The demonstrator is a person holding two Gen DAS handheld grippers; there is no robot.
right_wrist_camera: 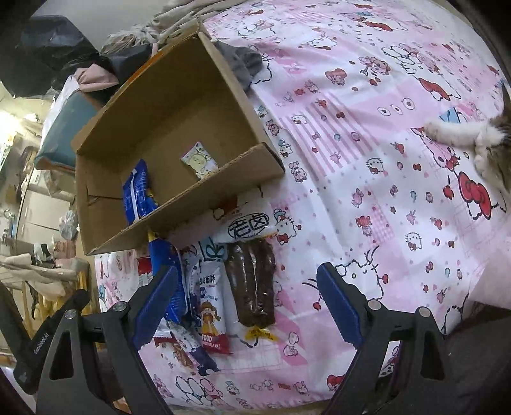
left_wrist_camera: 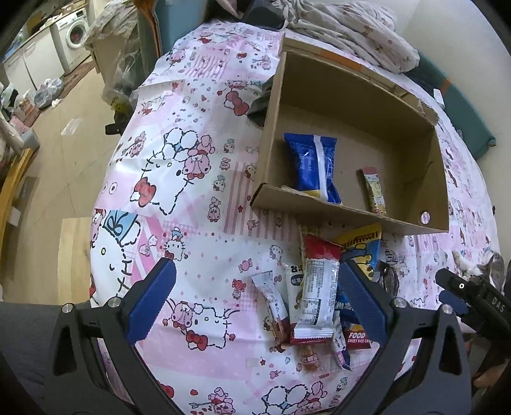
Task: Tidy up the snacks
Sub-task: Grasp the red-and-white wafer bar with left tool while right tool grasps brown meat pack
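An open cardboard box (left_wrist_camera: 319,204) lies on the Hello Kitty cloth and holds a blue snack packet (left_wrist_camera: 314,166) and a thin stick packet (left_wrist_camera: 375,191). The box also shows in the right wrist view (right_wrist_camera: 166,124) with the blue packet (right_wrist_camera: 137,191) inside. A pile of snacks lies in front of the box, topped by a red-and-white bar (left_wrist_camera: 316,293). My left gripper (left_wrist_camera: 255,300) is open and empty, just above the pile. My right gripper (right_wrist_camera: 249,303) is open and empty over a dark sausage pack (right_wrist_camera: 254,284) and a rice cake packet (right_wrist_camera: 210,313).
A cat (right_wrist_camera: 485,147) reaches a paw onto the cloth at the right; it also shows in the left wrist view (left_wrist_camera: 479,268). Bedding (left_wrist_camera: 351,28) is heaped behind the box. The cloth's left edge drops to the floor (left_wrist_camera: 64,159).
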